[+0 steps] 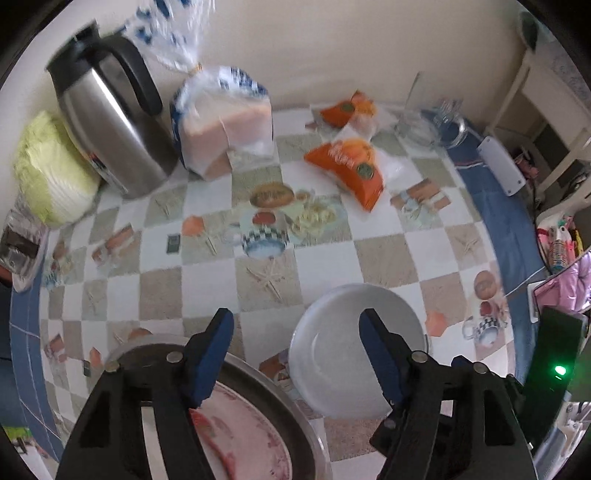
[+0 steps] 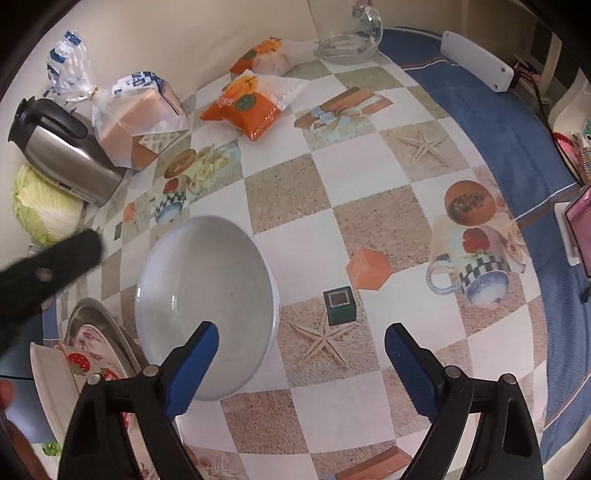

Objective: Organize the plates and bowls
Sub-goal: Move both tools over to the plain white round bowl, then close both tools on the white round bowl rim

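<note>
A white bowl (image 1: 343, 354) (image 2: 207, 295) sits upright on the checked tablecloth. Beside it to the left lies a metal-rimmed plate (image 1: 258, 417) (image 2: 92, 332) with a strawberry pattern. My left gripper (image 1: 295, 354) points steeply down, open: one blue pad hangs over the plate's rim, the other over the bowl's hollow, and neither presses on anything. In the right wrist view its black body (image 2: 48, 273) shows at the left edge. My right gripper (image 2: 301, 369) is open above the table, its left pad over the bowl's near rim and its right pad over bare cloth.
At the back stand a steel kettle (image 1: 110, 125), a cabbage (image 1: 51, 173), a bagged loaf (image 1: 225, 118), two orange packets (image 1: 351, 166) and a glass jug (image 2: 347, 33). A white box (image 2: 480, 62) lies at the blue table edge. A white dish edge (image 2: 48, 384) shows by the plate.
</note>
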